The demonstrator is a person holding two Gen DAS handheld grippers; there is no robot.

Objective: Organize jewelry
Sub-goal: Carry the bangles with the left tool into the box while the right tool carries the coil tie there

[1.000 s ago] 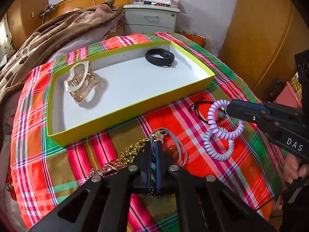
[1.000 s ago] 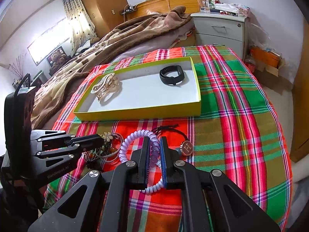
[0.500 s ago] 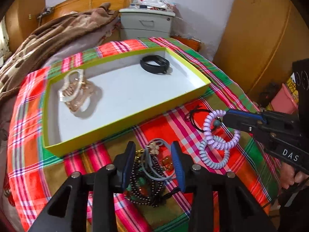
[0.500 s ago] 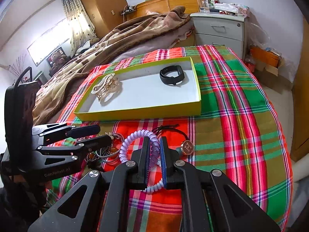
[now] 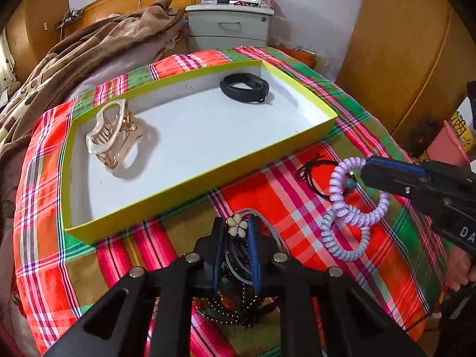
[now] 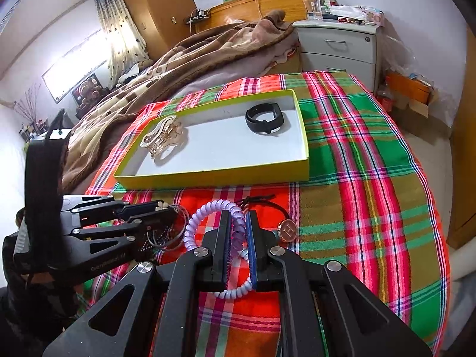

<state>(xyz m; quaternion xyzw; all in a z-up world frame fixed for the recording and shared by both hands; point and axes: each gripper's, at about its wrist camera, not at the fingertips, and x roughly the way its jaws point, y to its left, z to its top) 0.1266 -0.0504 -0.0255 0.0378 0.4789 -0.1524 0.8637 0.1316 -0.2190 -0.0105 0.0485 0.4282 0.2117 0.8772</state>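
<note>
A yellow-green tray (image 5: 190,178) (image 6: 214,175) on the plaid cloth holds a clear hair claw (image 5: 114,136) (image 6: 162,135) and a black wristband (image 5: 245,87) (image 6: 264,117). My left gripper (image 5: 236,229) (image 6: 162,208) has closed on a tangle of grey hair ties with a flower charm (image 5: 237,225) and dark bead chains (image 5: 229,306). My right gripper (image 6: 238,229) (image 5: 366,169) is shut on a lilac spiral hair tie (image 6: 208,217) (image 5: 354,199). A second pale spiral tie (image 5: 345,238) lies under it.
A black cord bracelet (image 5: 315,175) (image 6: 267,202) with a round gold charm (image 6: 287,230) lies on the cloth by the spiral ties. A brown blanket (image 6: 193,47) is heaped behind the tray. A grey bedside cabinet (image 5: 229,26) stands at the back.
My left gripper was shut, opened wide over the pile of ties and beads, then closed down on it near the flower charm. The right gripper stayed shut on the lilac tie.
</note>
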